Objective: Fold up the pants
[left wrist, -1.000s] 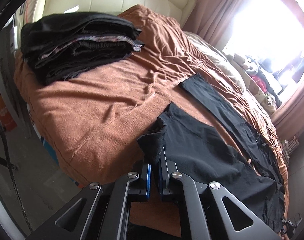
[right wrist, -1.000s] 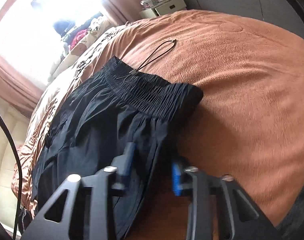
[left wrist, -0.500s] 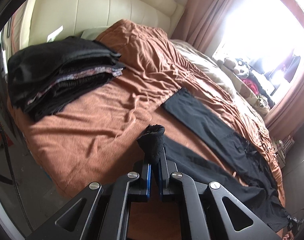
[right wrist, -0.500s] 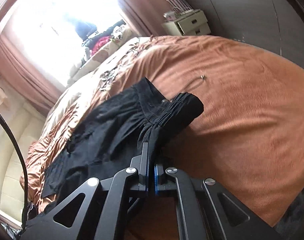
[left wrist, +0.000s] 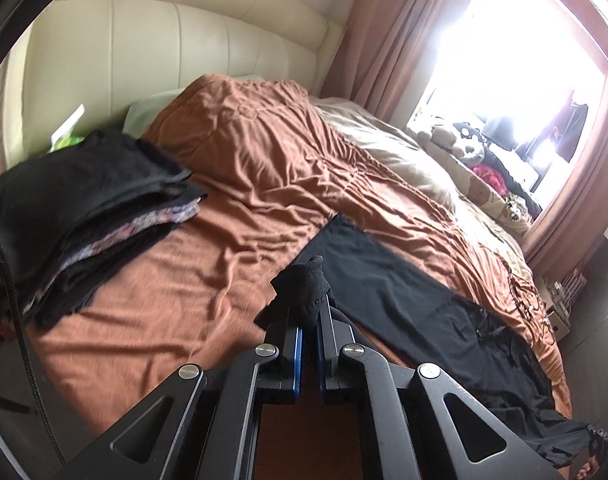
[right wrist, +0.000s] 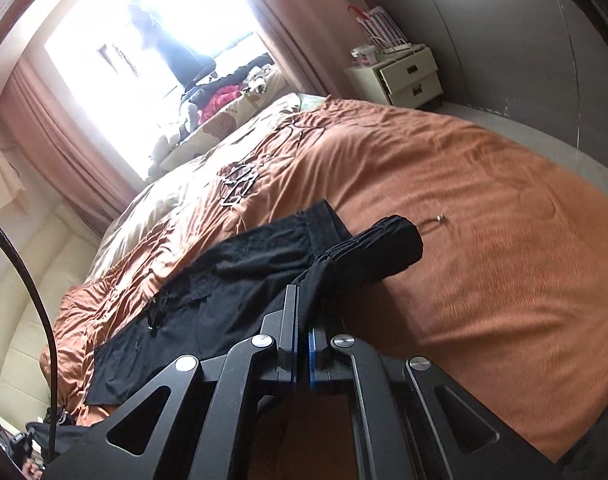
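Black pants point(left wrist: 388, 280) lie stretched along the brown bed cover. My left gripper point(left wrist: 309, 320) is shut on the hem of one leg, whose bunched end point(left wrist: 304, 286) sticks up between the fingers, lifted above the bed. The other leg lies flat to the right. In the right wrist view my right gripper point(right wrist: 304, 320) is shut on the gathered waistband point(right wrist: 376, 248) and holds it off the bed, with the rest of the pants point(right wrist: 192, 304) trailing left. A drawstring tip point(right wrist: 440, 219) rests on the cover.
A stack of folded dark clothes point(left wrist: 84, 204) sits at the bed's left edge near the cream headboard point(left wrist: 176, 56). Beige bedding and plush toys point(left wrist: 464, 148) lie by the bright window. A white nightstand point(right wrist: 400, 76) stands past the bed's foot. Hangers point(right wrist: 236, 188) lie on the cover.
Both grippers have risen with the pants. The right gripper closed on the waistband and lifted it. The left gripper raised the leg hem higher, away from the folded stack.
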